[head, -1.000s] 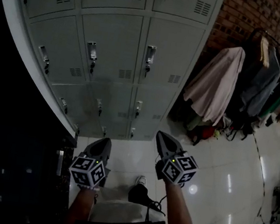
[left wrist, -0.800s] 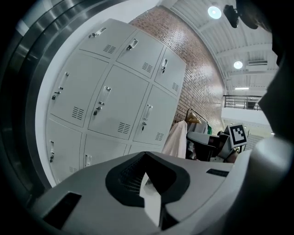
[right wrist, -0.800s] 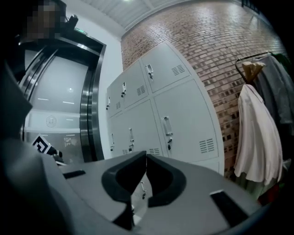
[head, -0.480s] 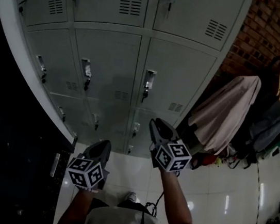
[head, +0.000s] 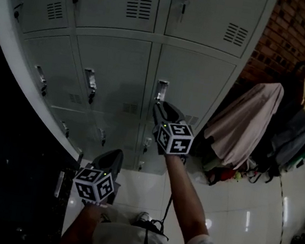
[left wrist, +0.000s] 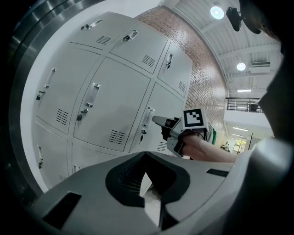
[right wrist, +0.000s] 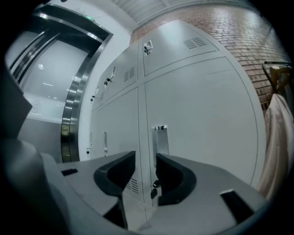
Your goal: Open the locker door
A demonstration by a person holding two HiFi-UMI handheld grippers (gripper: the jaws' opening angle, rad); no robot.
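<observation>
One main risk: the right gripper (head: 158, 107) could land beside the recessed handle (right wrist: 161, 137) instead of on it. Its tips point a little left of the handle plate, toward the seam between two doors, so the jaws could close on flat steel and slide off.
Second risk: a small lock (right wrist: 155, 185), with what looks like a key in it, sits just below the handle. Coming in too low could knock it or catch it instead of the handle.
Third risk: I cannot tell whether the door is latched. If it is, a hard pull on a shallow grip would likely slip the jaws off the handle lip.
Locker door (head: 198, 83): middle row, right column of the grey bank, on the far side of the scene. It is closed flush with its neighbours.
Right arm: stretched forward and up, forearm bare. The gripper's tip is very near the handle, and the left gripper view shows no clear contact.
Right jaws: parted by a narrow gap with nothing between them. The handle shows beyond the gap.
Left arm: held low and near the body, well apart from the lockers.
Left gripper (head: 114, 155): idle, with its jaws pressed together at the tips on nothing.
</observation>
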